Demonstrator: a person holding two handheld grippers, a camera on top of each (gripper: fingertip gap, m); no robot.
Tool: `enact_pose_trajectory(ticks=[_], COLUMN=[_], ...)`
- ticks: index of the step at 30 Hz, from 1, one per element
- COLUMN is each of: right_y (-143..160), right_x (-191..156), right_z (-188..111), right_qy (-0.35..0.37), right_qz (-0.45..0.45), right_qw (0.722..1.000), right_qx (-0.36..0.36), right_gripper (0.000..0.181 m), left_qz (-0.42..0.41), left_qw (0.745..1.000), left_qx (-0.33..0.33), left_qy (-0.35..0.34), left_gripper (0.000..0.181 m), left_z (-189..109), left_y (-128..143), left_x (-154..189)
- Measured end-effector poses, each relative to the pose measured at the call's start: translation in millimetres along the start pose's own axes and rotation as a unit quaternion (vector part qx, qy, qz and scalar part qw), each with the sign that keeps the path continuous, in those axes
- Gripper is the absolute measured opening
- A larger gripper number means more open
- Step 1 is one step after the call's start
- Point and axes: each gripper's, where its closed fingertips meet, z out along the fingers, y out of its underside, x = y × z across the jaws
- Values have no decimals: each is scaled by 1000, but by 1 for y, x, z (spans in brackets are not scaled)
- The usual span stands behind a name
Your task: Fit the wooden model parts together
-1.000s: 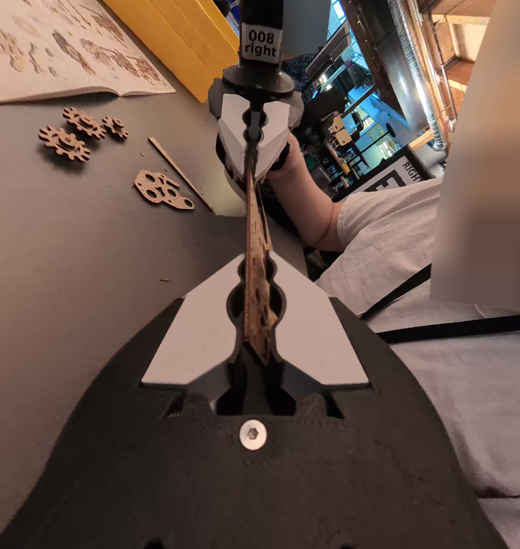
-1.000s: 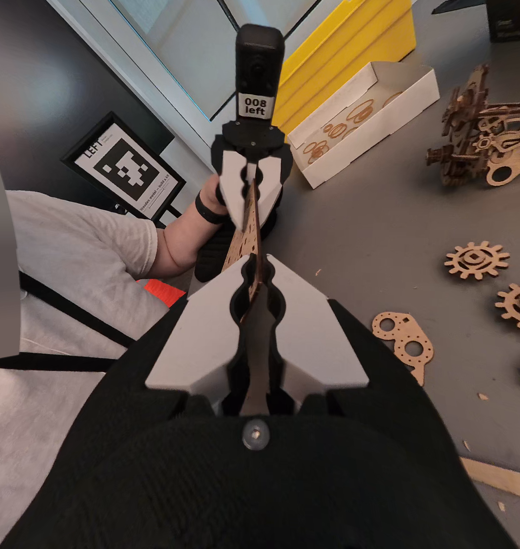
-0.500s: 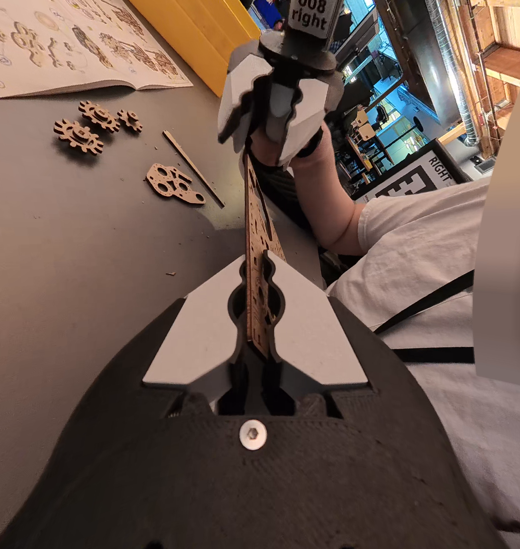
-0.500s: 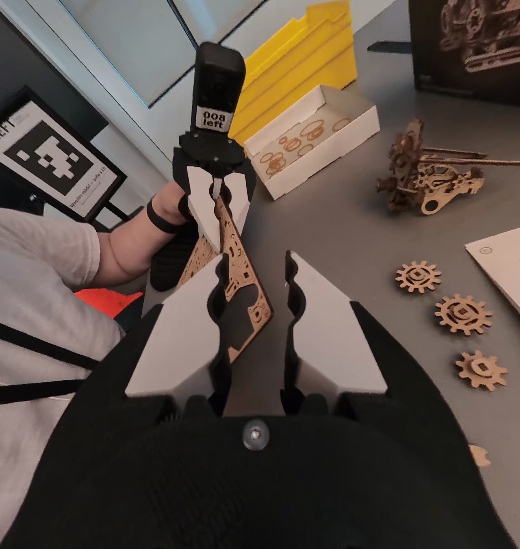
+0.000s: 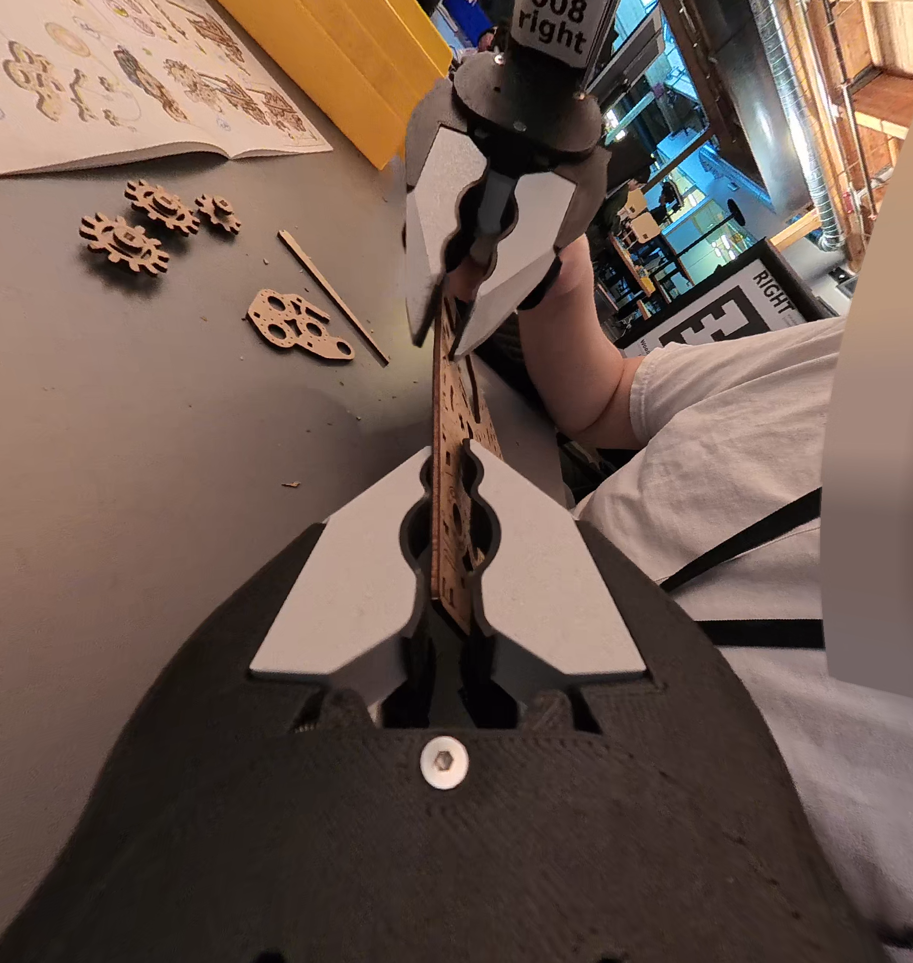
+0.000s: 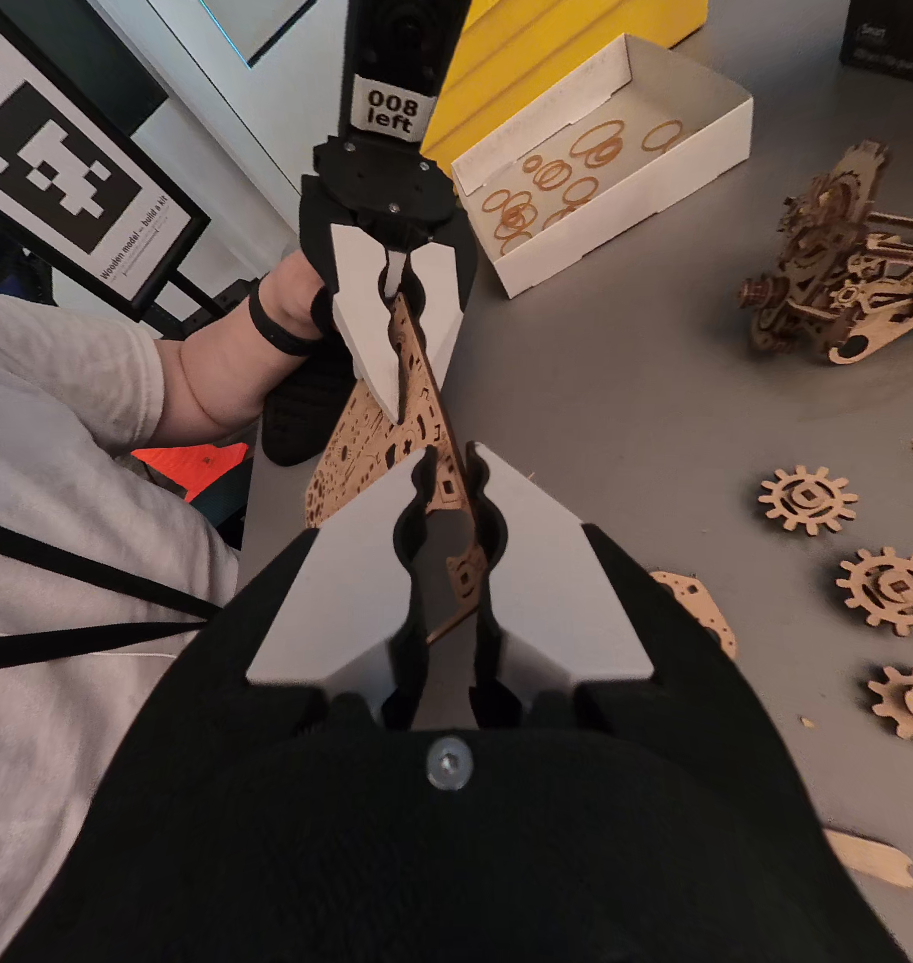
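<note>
Laser-cut wooden parts sheet (image 5: 446, 526) hangs edge-up above the grey table (image 5: 131, 469), pinched in your left gripper (image 5: 448, 458). Your right gripper (image 6: 450, 453), clamped a second ago, now straddles it part-open, so you're regripping; nothing's fitted yet.
</note>
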Motion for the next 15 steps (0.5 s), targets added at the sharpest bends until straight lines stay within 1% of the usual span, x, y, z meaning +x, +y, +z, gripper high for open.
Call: enact_pose_trajectory(ticks=[2,3,5,6,8,11,15], right_y=[0,2,6,6,6,9,9], right_x=[-2,-3,-9,-12,-13,-13,-12], right_z=[1,3,9,11,14,15,15], right_qy=[-4,-8,-26,-30,-24,-24,-35], right_qz=[-3,-7,-12,-14,-27,-35,-12], right_qw=[1000,1000,999,999,999,999,999], right_qx=[2,-2,-15,-15,-17,-22,-16], right_gripper=[9,8,7,7,7,7,8], left_qz=[-8,-11,-30,-37,-32,-34,-35], left_qw=[1000,1000,998,998,998,998,999], left_qx=[3,9,21,17,-2,-14,-14], left_qy=[6,14,50,56,46,41,33], left_gripper=[8,12,20,16,6,5,4], left_z=[0,1,3,5,9,12,12], left_y=[0,-2,-5,-4,3,7,7], left_x=[-1,0,7,7,4,3,3])
